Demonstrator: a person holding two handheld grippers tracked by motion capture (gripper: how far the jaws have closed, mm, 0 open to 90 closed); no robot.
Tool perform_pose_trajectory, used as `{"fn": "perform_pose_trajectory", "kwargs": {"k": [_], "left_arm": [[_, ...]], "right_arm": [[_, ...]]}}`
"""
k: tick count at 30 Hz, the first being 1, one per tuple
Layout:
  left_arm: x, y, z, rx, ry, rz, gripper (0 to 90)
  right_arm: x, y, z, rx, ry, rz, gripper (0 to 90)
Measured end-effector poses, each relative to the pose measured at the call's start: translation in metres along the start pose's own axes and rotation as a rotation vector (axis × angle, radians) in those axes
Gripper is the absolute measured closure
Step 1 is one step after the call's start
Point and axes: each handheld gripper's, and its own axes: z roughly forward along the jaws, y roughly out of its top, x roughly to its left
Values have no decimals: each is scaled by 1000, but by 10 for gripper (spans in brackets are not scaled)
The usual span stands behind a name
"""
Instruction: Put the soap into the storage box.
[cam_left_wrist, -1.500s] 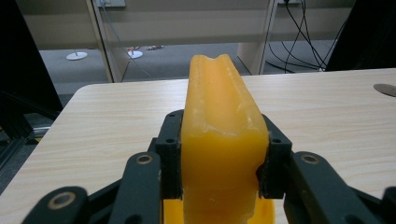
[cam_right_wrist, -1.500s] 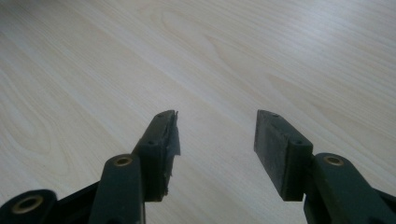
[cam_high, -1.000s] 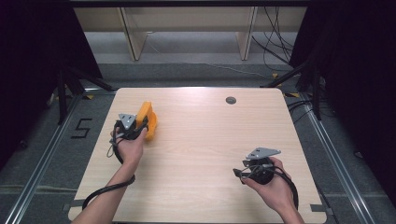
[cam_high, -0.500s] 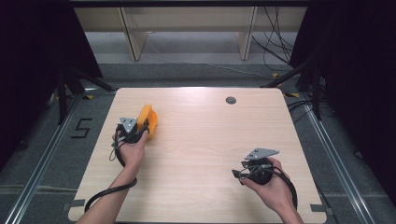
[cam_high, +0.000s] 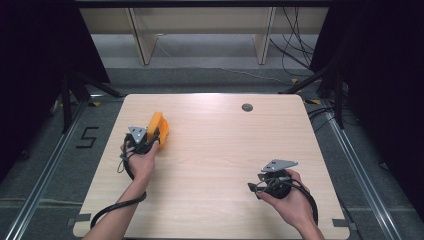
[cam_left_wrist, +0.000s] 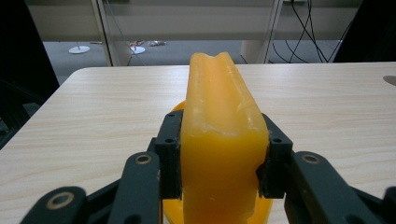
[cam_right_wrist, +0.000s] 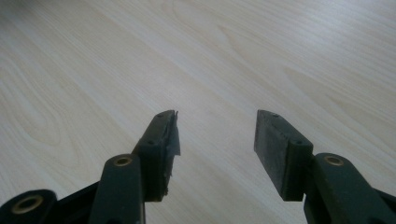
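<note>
An orange plastic piece (cam_high: 159, 129) stands on its narrow edge at the table's left side. My left gripper (cam_high: 154, 134) is shut on it. In the left gripper view both pads (cam_left_wrist: 171, 154) press the sides of the orange piece (cam_left_wrist: 219, 140), which rises between the jaws with a rounded orange base showing underneath. My right gripper (cam_high: 253, 188) is held low over the table's near right part and points left. In the right gripper view its jaws stand open (cam_right_wrist: 217, 128) over bare wood, with nothing between them.
The light wooden table (cam_high: 220, 145) has a dark round grommet (cam_high: 246, 107) near its far edge. Wooden shelf legs (cam_high: 140, 40) and loose cables (cam_high: 295, 45) lie beyond the table. A floor mark "5" (cam_high: 87, 137) sits at the left.
My left gripper and the orange piece have shifted slightly toward the near side. The right gripper has not moved.
</note>
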Motion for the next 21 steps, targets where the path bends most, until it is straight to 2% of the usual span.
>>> {"fn": "perform_pose_trajectory", "kwargs": {"k": [1,10,11,12,16,19,20,21], "left_arm": [[0,0,0,3,-1,-1,597],[3,4,0,36,-21,-8,593],[3,5,0,43,-17,-9,588],[3,7,-1,51,-16,-3,563],[5,16,-5,111,-31,17,410],[8,24,-7,137,-37,15,340],[8,27,-8,151,-50,20,330],[9,28,-8,157,-59,21,323]], "right_arm": [[0,-1,2,-23,-1,7,493],[1,0,1,-15,1,4,493],[0,0,0,0,3,0,493],[1,0,-1,11,7,20,493],[-2,-1,0,-10,-2,-21,492],[1,0,-1,12,7,19,491],[0,0,-1,2,3,-1,491],[1,0,0,-11,2,-1,490]]}}
